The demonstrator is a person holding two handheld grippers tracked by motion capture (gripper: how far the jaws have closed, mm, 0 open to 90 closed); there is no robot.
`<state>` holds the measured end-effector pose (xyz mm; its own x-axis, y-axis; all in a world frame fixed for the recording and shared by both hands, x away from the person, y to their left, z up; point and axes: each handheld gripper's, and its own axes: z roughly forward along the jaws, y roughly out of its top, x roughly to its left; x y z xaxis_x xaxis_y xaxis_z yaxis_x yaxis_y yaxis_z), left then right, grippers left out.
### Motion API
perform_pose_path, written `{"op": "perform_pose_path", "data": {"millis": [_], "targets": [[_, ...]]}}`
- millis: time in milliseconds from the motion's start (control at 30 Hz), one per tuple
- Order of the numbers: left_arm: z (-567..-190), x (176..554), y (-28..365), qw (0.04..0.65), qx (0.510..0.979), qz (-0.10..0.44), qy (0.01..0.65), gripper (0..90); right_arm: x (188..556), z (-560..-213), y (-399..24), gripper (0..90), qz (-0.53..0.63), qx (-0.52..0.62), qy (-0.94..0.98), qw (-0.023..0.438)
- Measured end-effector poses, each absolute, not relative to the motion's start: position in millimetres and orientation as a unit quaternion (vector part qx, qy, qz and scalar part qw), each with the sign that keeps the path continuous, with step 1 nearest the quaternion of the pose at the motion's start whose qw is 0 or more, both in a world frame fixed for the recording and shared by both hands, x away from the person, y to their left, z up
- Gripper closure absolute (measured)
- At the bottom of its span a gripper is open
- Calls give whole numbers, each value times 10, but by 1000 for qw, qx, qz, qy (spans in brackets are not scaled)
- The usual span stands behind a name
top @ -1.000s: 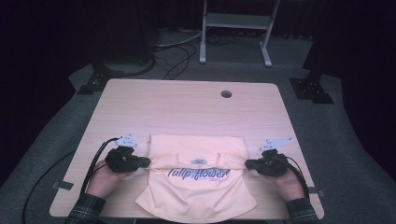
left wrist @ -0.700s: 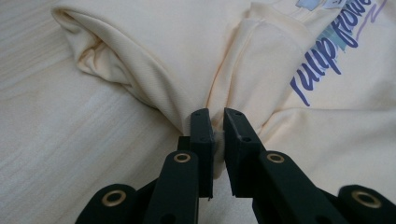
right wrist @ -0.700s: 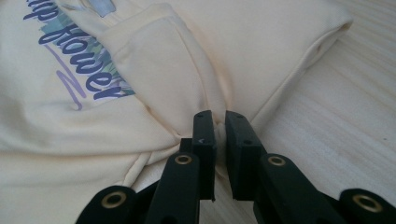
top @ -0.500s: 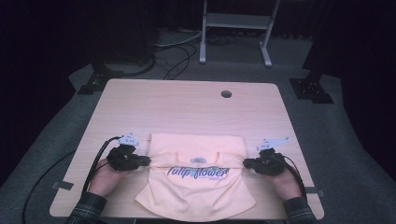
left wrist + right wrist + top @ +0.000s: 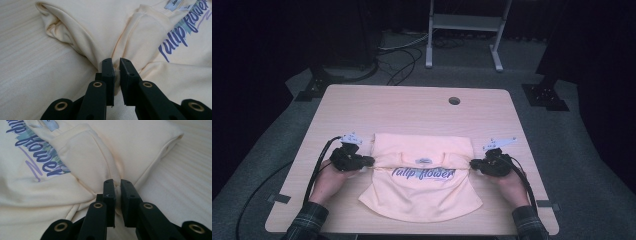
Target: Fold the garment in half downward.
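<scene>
Folding a pale yellow T-shirt lying on the near half of the wooden table, printed side up, lettering readable across the chest. Pinching the shirt's left edge with the left gripper, jaws nearly closed on a bunched ridge of cloth, plain in the left gripper view. Pinching the opposite edge with the right gripper the same way, jaws narrow and clamped on a gathered fold. Compared with a second ago, sitting slightly farther up the table, both hands having slid away from the near edge, with the fold line between them drawn taut and the neck label lying right on it. Upper part of the shirt already doubled over into a flat band beyond the grippers; lower part fanning out toward the person, its hem near the table's front edge. Judging from this, carrying the fold across the garment, probably midway through, with the lower half not yet brought up. Keeping both grips level and even, likely needed, or risking a skewed crease.
</scene>
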<state>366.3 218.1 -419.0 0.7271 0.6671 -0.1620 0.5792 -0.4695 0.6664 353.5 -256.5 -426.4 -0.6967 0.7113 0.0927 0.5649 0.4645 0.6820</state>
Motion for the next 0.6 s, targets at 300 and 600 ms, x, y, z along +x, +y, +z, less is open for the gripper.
{"op": "perform_pose_path", "data": {"millis": [300, 600], "targets": [[-4182, 3855, 2217, 374, 845, 72, 374, 829, 3780, -4265, -2538, 831, 364, 395, 838, 101], [-3809, 3664, 2280, 429, 823, 114, 354, 831, 3634, -3942, -2590, 833, 418, 379, 816, 124]]}}
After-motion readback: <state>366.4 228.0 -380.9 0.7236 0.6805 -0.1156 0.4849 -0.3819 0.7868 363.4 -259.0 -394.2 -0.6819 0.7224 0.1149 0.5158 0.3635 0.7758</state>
